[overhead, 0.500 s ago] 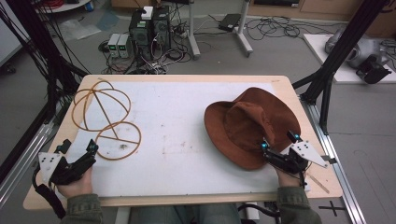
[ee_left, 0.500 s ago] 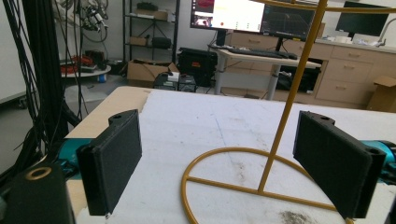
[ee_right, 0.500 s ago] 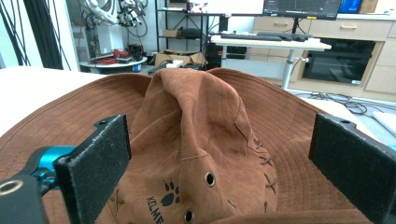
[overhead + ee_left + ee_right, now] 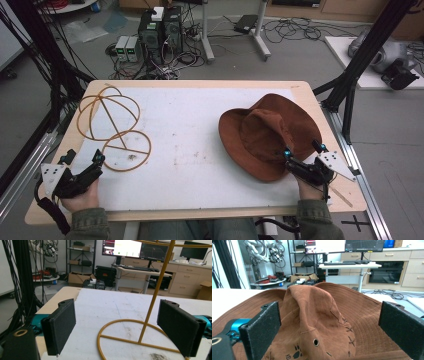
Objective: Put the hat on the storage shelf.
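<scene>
A brown brimmed hat (image 4: 267, 132) lies on the right side of the white table top, its crown crumpled; the right gripper view shows it close up (image 4: 319, 315). My right gripper (image 4: 303, 149) stands open at the hat's near edge, jaws wide apart on either side of the crown (image 4: 329, 332) with no pad touching the cloth. A yellow wire hat stand (image 4: 112, 127) rests at the table's left. My left gripper (image 4: 84, 156) is open just in front of the stand's round base (image 4: 130, 337), jaws spread wide, nothing between the pads.
The white sheet covers a wooden table (image 4: 200, 84). Black frame posts (image 4: 350, 70) rise at both sides. Computers and cables (image 4: 160, 30) sit on the floor beyond the far edge. A desk with monitors (image 4: 135, 250) stands in the room behind.
</scene>
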`<action>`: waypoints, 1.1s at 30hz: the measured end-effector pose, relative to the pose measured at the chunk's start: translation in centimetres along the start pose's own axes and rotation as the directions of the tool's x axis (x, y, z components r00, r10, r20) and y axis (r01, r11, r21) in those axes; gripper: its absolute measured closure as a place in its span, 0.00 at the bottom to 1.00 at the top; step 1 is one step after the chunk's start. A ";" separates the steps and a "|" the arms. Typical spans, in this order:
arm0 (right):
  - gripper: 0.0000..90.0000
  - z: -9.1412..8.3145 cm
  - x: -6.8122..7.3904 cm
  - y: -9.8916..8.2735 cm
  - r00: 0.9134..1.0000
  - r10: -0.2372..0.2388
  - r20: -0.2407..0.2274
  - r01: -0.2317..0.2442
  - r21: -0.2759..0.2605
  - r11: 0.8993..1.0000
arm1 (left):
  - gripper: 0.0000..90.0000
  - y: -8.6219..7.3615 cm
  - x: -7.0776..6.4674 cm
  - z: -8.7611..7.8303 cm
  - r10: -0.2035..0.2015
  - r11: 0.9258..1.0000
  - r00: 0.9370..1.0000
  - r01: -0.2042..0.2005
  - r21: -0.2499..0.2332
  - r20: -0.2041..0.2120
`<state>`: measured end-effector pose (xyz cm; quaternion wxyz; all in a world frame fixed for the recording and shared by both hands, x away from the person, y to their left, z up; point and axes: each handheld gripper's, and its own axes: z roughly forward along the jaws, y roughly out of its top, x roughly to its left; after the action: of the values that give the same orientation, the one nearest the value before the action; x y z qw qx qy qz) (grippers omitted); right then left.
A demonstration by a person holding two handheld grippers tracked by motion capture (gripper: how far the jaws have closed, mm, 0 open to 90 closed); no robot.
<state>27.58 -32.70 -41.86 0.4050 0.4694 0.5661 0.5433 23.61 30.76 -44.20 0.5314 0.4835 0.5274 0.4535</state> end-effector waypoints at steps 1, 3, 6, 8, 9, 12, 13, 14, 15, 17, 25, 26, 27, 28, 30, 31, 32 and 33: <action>0.04 0.0 0.0 0.0 1.000 0.001 -0.005 -0.001 0.004 1.000 | 0.17 0.0 0.0 0.0 -0.001 1.000 1.000 0.001 -0.001 0.000; 0.04 0.0 0.1 0.1 1.000 -0.002 -0.014 0.002 0.011 1.000 | 0.17 -0.1 -0.1 0.1 -0.003 1.000 1.000 0.003 0.000 0.001; 0.04 0.3 0.3 0.2 0.999 -0.012 -0.034 0.012 0.017 1.000 | 0.17 0.0 -0.1 0.1 0.001 1.000 1.000 -0.001 -0.002 0.002; 0.06 0.6 0.4 0.3 0.999 -0.029 -0.045 0.031 0.031 0.999 | 0.17 0.1 -0.1 0.0 -0.001 1.000 1.000 0.001 -0.006 -0.001; 0.07 1.0 0.5 0.4 0.997 -0.043 -0.063 0.046 0.052 0.998 | 0.17 0.1 -0.1 0.0 -0.001 1.000 1.000 0.001 -0.007 -0.001; 0.21 2.1 0.7 0.8 0.986 -0.088 -0.141 0.107 0.140 0.984 | 0.17 0.0 0.0 0.1 -0.004 1.000 1.000 0.004 -0.003 0.000; 0.23 2.6 0.8 0.9 0.981 -0.110 -0.159 0.138 0.171 0.976 | 0.17 0.0 0.0 0.1 -0.002 1.000 1.000 0.002 -0.001 0.001; 0.24 3.0 1.0 0.9 0.982 -0.120 -0.144 0.149 0.219 0.964 | 0.17 0.0 0.0 0.1 0.000 1.000 1.000 0.000 0.001 0.004; 0.26 3.5 1.0 0.9 0.983 -0.126 -0.135 0.160 0.278 0.947 | 0.17 0.0 -0.1 0.1 0.000 1.000 1.000 0.000 0.000 0.005; 0.30 4.3 0.7 0.7 0.986 -0.089 -0.137 0.135 0.373 0.918 | 0.17 0.0 -0.1 0.2 0.002 1.000 1.000 -0.002 0.000 0.007; 0.97 5.1 -0.4 0.9 0.987 0.005 -0.161 0.084 0.546 0.833 | 0.18 -0.1 -0.2 0.4 0.009 1.000 1.000 -0.010 0.010 0.028; 0.98 5.1 -0.3 0.9 0.988 0.000 -0.152 0.084 0.548 0.832 | 0.18 -0.1 -0.3 0.4 0.010 1.000 0.999 -0.011 0.009 0.031; 0.99 5.2 -0.1 1.1 0.988 -0.024 -0.150 0.102 0.539 0.836 | 0.18 -0.1 -0.3 0.5 0.012 1.000 0.999 -0.013 0.008 0.031; 0.99 5.2 -0.1 1.1 0.988 -0.024 -0.150 0.102 0.539 0.836 | 0.18 0.0 -0.3 0.5 0.014 1.000 0.999 -0.015 0.009 0.032; 0.99 5.1 0.0 1.2 0.988 -0.028 -0.152 0.106 0.534 0.839 | 0.18 -0.1 -0.3 0.5 0.014 1.000 0.999 -0.014 0.011 0.032; 0.99 5.1 0.0 1.2 0.987 -0.037 -0.157 0.115 0.527 0.842 | 0.18 -0.1 -0.3 0.5 0.014 1.000 0.999 -0.014 0.011 0.031; 0.99 5.1 0.0 1.2 0.987 -0.037 -0.157 0.115 0.527 0.842 | 0.18 -0.1 -0.3 0.5 0.014 1.000 0.999 -0.014 0.011 0.031; 0.99 5.0 -0.1 1.2 0.988 -0.031 -0.151 0.106 0.519 0.848 | 0.18 -0.1 -0.2 0.5 0.013 1.000 1.000 -0.013 0.010 0.028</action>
<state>32.57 -31.61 -41.09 0.2404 0.5034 0.7357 0.3841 24.07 30.50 -44.27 0.5334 0.4957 0.5191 0.4475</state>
